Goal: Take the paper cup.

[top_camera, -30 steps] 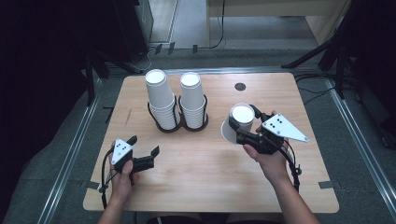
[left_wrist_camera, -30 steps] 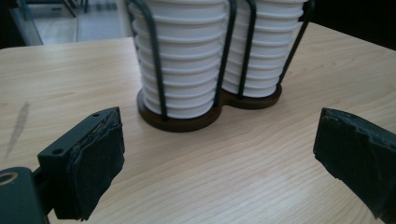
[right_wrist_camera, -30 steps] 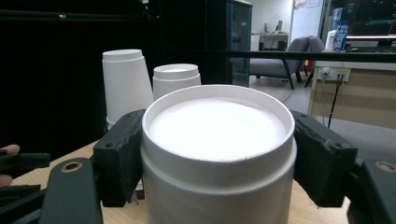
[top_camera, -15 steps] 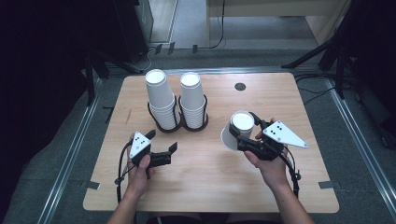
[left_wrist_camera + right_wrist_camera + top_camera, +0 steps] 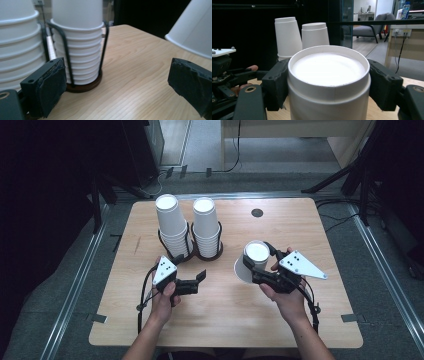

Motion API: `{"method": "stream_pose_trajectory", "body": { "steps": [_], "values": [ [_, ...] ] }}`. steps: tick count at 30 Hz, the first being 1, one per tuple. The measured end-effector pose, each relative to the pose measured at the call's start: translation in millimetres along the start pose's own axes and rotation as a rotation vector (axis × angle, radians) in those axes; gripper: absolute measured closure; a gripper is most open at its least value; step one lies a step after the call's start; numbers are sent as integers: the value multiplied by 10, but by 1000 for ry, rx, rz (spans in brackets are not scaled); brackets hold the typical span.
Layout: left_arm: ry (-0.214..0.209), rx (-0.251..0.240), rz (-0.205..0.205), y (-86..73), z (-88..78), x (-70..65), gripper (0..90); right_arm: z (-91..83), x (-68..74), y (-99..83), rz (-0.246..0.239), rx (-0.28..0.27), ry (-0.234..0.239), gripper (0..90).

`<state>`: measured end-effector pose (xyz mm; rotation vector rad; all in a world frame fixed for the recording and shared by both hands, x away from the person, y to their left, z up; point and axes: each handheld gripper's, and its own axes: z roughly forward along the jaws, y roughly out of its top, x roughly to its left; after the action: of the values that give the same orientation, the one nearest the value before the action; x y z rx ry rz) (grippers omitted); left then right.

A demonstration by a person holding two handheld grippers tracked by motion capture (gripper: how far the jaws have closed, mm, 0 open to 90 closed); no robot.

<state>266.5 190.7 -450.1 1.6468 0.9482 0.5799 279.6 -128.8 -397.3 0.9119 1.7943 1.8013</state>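
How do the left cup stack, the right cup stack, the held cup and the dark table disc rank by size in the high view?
1. Left cup stack and right cup stack: too alike to rank.
2. Held cup.
3. Dark table disc.

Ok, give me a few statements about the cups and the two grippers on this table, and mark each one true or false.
1. The right gripper is shut on a white cup. True.
2. That held cup stands upright with its mouth up. False: it is upside down and tilted, base up.
3. The left gripper grips a cup. False: its jaws stand open with nothing between them.
4. Two stacks of cups sit in black wire holders at the back of the table. True.
5. The stacked cups are red. False: they are white.
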Motion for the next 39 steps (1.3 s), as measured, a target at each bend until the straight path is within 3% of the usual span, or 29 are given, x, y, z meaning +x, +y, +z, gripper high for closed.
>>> {"method": "stream_pose_trajectory", "body": {
  "steps": [5,11,12,21,39],
  "values": [
    [-60,9,19,-23,65,-119,22,42,61,-36,6,9,24,263],
    [-91,-4,28,-15,91,-210,17,85,137,-71,4,17,45,263],
    [-123,-9,25,-10,93,-234,13,94,150,-78,4,17,47,263],
    [-202,-10,58,-5,125,-374,13,138,241,-103,17,18,82,263],
    [-277,9,99,-26,187,-539,13,160,424,-102,24,14,159,263]
  ]
}}
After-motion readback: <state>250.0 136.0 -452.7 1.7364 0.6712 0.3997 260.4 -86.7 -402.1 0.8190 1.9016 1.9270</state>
